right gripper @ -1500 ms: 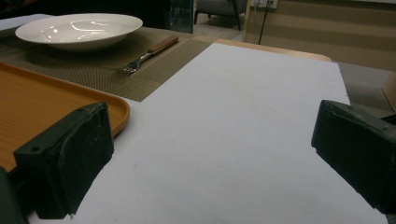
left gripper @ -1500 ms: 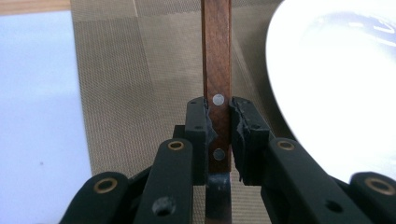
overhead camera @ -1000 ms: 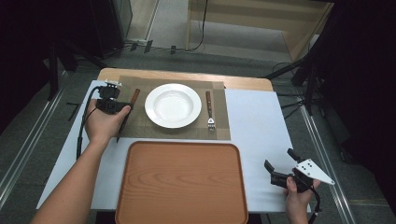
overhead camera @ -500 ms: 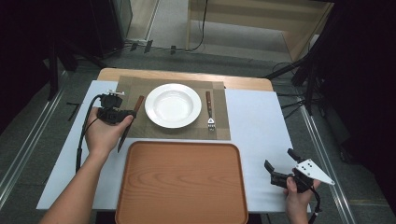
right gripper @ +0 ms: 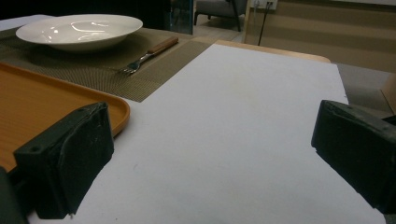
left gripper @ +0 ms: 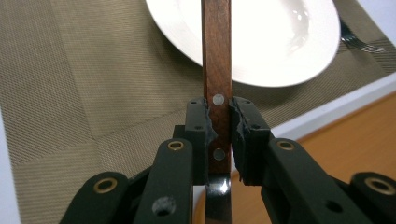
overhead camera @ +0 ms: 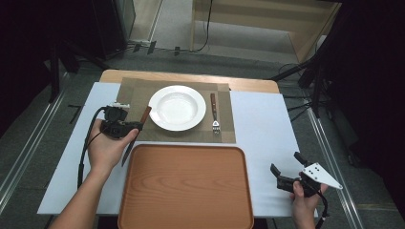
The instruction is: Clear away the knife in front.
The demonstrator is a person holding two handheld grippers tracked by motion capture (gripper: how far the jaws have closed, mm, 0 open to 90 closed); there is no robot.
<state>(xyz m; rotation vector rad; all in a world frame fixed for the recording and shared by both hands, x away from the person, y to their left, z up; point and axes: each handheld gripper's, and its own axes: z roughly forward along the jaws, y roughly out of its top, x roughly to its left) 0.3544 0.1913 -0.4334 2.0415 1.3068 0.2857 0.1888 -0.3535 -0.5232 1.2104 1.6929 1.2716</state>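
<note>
Altogether one knife [left gripper: 217, 70] clamped in left claw [left gripper: 219, 135], right claw [right gripper: 210, 154] wide, one plate [overhead camera: 177, 107], one fork [overhead camera: 214, 113], one tray [overhead camera: 184, 186]

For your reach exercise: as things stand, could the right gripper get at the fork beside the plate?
Probably yes. The right gripper is open and holds nothing, and bare table lies between it and the fork, which is uncovered on the mat.
</note>
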